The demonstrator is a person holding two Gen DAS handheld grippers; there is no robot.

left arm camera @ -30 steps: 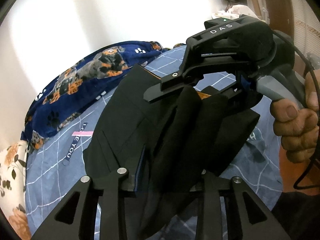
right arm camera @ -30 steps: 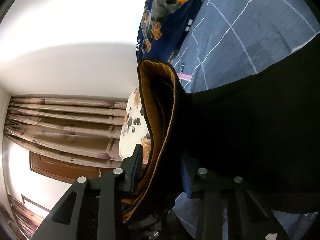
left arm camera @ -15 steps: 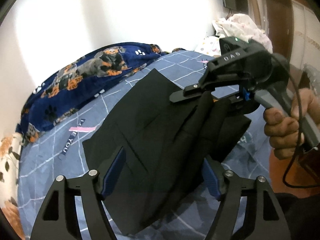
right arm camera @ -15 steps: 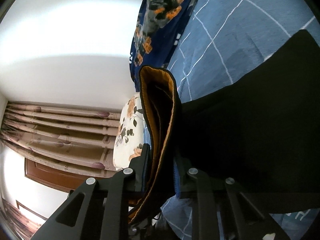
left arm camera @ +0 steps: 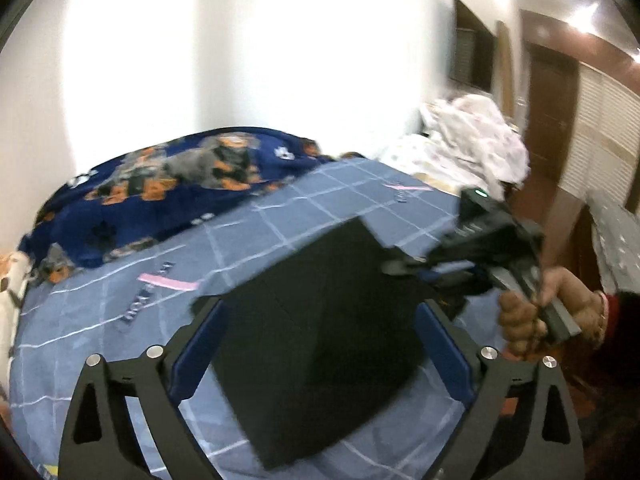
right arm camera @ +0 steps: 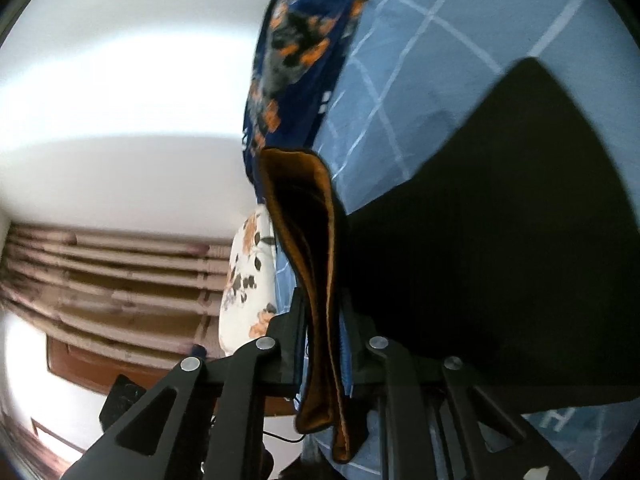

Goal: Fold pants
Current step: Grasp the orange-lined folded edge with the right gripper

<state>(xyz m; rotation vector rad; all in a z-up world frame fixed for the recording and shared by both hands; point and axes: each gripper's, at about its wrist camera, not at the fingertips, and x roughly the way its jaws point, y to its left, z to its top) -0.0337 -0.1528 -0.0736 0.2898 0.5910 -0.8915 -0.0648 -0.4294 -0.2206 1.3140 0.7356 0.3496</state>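
Left gripper jaws just opened, clear of pants | right gripper clamps waistband | checked bedsheet, blurred

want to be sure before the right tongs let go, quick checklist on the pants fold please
1. Left tongs open and off the pants: ok; they have just been opening.
2. Right tongs clamped on the orange-lined edge: ok; they have just been closing.
3. Pants lying flat on the blue bedsheet: ok.
4. Folded edges aligned: cannot tell.
5. Dog-print blanket apart from the pants: ok.
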